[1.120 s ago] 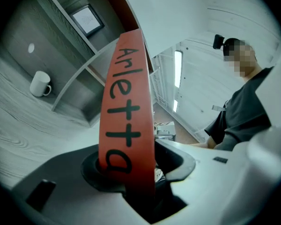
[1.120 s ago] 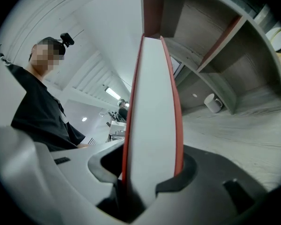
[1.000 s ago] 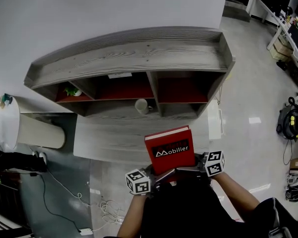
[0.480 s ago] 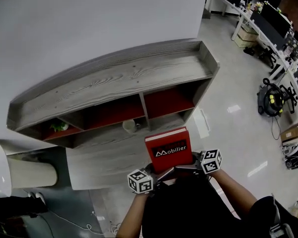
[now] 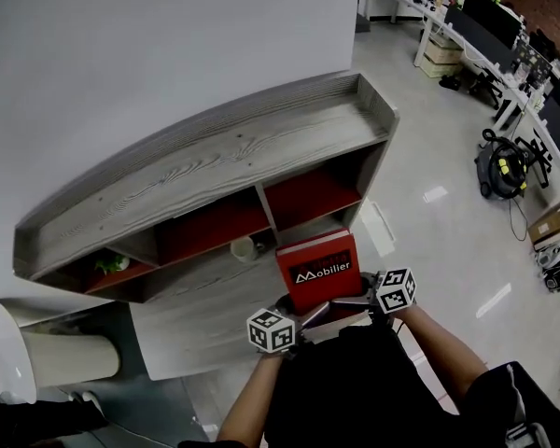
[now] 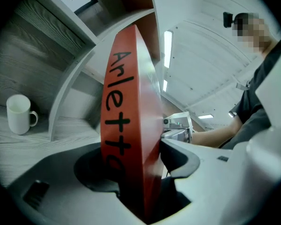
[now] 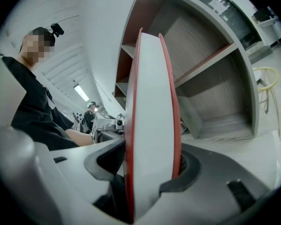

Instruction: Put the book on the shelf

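Observation:
A red book with a white-on-black title label is held upright in the air just in front of the grey wooden shelf, by its lower right red-backed compartment. My left gripper grips the book's near left corner and my right gripper its near right corner. In the left gripper view the lettered spine stands between the jaws of the left gripper. In the right gripper view the white page edge fills the jaws of the right gripper. Both pairs of jaws have just been opening, with the book still between them.
A white mug stands on the shelf's lower ledge left of the book, also the mug in the left gripper view. A small plant sits in the left compartment. A white cylinder lies at lower left. Desks and equipment stand to the right.
Both grippers have carried the book forward and lower, from over the floor to right in front of the shelf's right compartment. The head view has swung, so the shelf sits closer.

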Available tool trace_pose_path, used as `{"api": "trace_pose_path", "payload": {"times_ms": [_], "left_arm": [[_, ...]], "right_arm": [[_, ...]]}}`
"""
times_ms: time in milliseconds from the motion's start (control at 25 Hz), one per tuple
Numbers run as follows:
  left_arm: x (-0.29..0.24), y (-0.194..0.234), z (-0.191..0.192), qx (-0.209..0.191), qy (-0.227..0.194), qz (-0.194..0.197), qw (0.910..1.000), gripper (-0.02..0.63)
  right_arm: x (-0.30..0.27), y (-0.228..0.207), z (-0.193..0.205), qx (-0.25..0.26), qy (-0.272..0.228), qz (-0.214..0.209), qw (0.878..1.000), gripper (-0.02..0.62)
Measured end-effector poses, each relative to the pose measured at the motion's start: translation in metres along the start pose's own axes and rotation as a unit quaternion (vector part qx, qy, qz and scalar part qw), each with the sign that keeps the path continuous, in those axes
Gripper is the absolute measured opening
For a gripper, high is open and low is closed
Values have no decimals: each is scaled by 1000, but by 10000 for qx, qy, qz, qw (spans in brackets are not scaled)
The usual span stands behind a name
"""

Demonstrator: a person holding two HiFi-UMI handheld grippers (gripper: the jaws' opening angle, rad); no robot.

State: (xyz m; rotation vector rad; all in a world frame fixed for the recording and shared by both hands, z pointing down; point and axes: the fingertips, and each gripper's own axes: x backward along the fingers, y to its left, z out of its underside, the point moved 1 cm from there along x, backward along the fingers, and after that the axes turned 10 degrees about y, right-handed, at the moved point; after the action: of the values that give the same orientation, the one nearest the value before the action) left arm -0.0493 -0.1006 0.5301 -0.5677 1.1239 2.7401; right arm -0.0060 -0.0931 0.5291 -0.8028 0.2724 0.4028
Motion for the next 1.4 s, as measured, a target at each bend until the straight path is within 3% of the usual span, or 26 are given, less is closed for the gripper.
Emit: {"api": "trace_pose_path", "payload": {"times_ms": [520,1000,1400], "left_arm": [[-36,53,6,108,515,-697,9962,314],[-79,99,4,257,986,-1399,9849,327],[-88,136,5,260,861,-1873,9782,331]], "right_arm": [[-3,-60,9,408,445,569,9966,252],[-3,-133,18,689,677,630,9933,287],[-22,-170,16,1196,977,534,9866,304]]}}
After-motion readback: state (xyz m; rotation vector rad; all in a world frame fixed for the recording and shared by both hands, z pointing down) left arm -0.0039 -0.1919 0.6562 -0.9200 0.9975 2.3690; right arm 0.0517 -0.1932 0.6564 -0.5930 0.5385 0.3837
